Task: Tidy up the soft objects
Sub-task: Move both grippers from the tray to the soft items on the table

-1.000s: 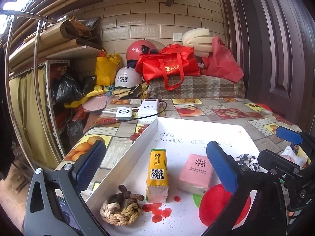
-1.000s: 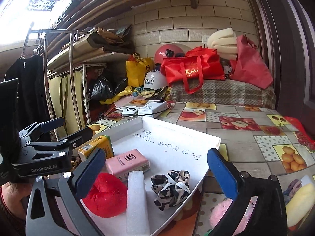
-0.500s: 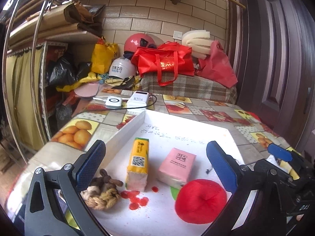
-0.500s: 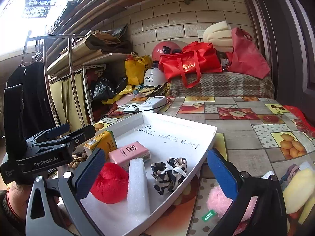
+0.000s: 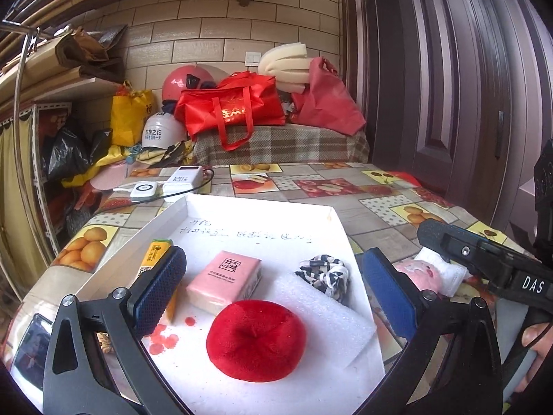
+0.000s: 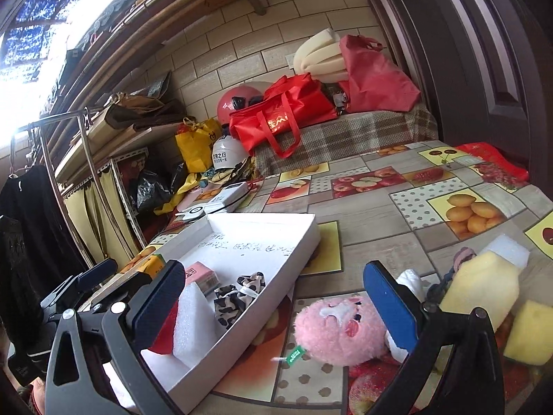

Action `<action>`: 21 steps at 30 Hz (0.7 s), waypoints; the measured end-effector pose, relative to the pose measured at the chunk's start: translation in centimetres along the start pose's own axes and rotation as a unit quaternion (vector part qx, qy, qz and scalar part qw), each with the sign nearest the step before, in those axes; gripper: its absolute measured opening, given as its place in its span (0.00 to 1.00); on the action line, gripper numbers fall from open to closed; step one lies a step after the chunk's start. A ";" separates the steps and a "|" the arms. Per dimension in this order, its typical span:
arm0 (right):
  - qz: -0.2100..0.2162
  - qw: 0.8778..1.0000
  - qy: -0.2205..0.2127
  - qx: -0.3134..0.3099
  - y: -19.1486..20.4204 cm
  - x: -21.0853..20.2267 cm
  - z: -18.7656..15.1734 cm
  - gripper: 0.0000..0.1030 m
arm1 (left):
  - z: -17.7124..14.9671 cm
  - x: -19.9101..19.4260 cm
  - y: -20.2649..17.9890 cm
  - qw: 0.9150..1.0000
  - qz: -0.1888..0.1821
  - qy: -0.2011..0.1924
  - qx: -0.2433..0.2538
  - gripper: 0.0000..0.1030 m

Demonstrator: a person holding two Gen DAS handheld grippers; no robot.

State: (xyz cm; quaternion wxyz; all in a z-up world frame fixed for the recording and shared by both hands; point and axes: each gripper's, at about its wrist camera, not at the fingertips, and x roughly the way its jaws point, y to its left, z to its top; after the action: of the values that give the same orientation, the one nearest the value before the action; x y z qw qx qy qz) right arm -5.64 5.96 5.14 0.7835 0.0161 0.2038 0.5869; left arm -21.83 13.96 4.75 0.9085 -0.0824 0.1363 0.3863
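White cardboard tray [image 6: 304,242] on fruit-print tablecloth [image 6: 380,218], already holding red plush ball [image 5: 255,339], foam sheet [image 5: 321,314], pink tissue pack [image 5: 224,276], spotted scrunchie [image 5: 325,271]. Pink plush toy [image 6: 338,332] outside tray, just beside its near wall, under right gripper [image 6: 276,304]: spread wide, empty. Yellow sponges [image 6: 484,290] close behind. Left gripper [image 5: 273,287] also released, empty, over tray. Likely next: drop straight onto plush, straddle widest part, squeeze gently, lift clear of tray wall, place in bare far end.
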 end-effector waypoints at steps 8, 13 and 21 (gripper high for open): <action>-0.009 0.999 -0.006 0.044 -2.3 -1.1 0.1 1.00 | -0.1 0.0 -0.7 1.000 -0.021 0.002 0.007 1.00; -0.030 0.997 -0.056 0.044 -3.9 -4.9 0.6 1.00 | -0.2 -0.6 -3.1 0.995 -0.098 0.002 0.035 1.00; -0.163 0.975 -0.088 0.120 -12.2 -11.9 0.3 1.00 | -0.1 -0.2 -6.5 0.979 -0.190 0.031 0.064 1.00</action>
State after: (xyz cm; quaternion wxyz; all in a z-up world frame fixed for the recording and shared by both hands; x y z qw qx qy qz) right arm 2.84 -8.76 5.78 0.8758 0.1284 0.2031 0.4187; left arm -17.24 9.32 4.95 0.9641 -0.0600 0.1704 0.1946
